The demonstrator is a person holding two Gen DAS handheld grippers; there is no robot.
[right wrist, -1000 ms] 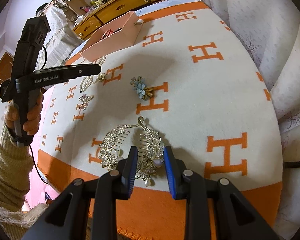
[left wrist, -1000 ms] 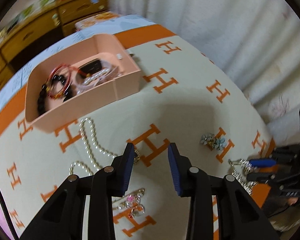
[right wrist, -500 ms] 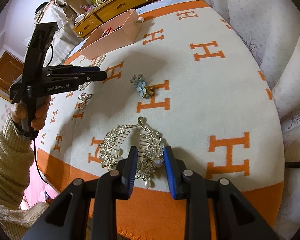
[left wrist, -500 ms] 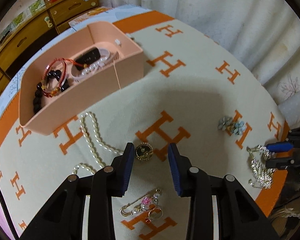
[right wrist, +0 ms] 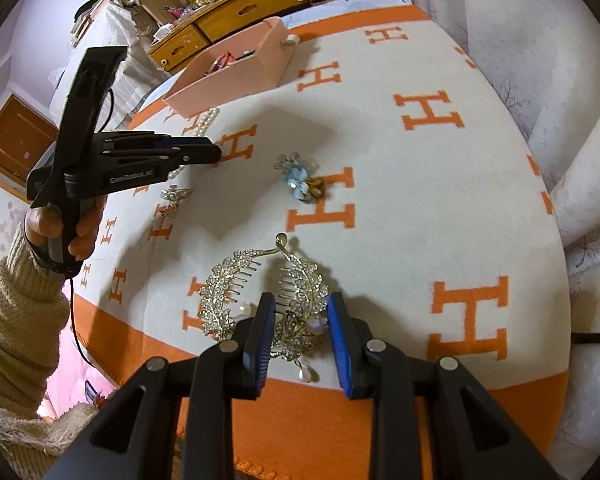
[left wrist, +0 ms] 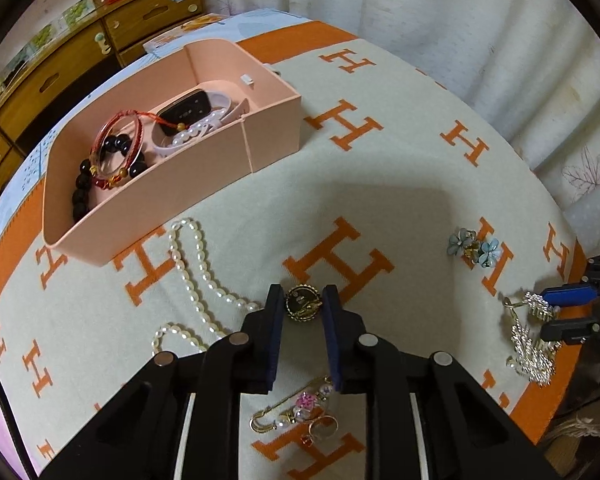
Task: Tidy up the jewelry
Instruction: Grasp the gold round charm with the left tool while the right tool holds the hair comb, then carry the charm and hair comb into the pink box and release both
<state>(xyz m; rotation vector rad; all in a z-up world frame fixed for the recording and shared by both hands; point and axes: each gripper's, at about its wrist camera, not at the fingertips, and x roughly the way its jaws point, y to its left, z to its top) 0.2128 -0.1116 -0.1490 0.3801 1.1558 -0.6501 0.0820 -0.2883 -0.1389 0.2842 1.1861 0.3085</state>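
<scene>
My left gripper (left wrist: 302, 300) is open, its fingertips either side of a round gold-rimmed black brooch (left wrist: 302, 303) lying on the cream-and-orange blanket (left wrist: 400, 168). A pink box (left wrist: 204, 188) beyond it holds bead bracelets, a watch and pearls. A pearl necklace (left wrist: 198, 276) lies left of the fingers. My right gripper (right wrist: 300, 314) is open around one half of a gold crystal leaf hair comb (right wrist: 260, 292) near the blanket's orange border. The left gripper also shows in the right wrist view (right wrist: 204, 152), held over the blanket.
A blue flower clip (left wrist: 474, 246) lies to the right, also in the right wrist view (right wrist: 300, 180). A pin brooch with pink charm (left wrist: 300, 412) lies under the left gripper. A wooden dresser (right wrist: 268, 4) stands beyond the bed. A white curtain (left wrist: 480, 32) hangs on the right.
My left gripper has moved down and forward, bringing its fingertips around the round brooch. My right gripper has stayed still over the comb.
</scene>
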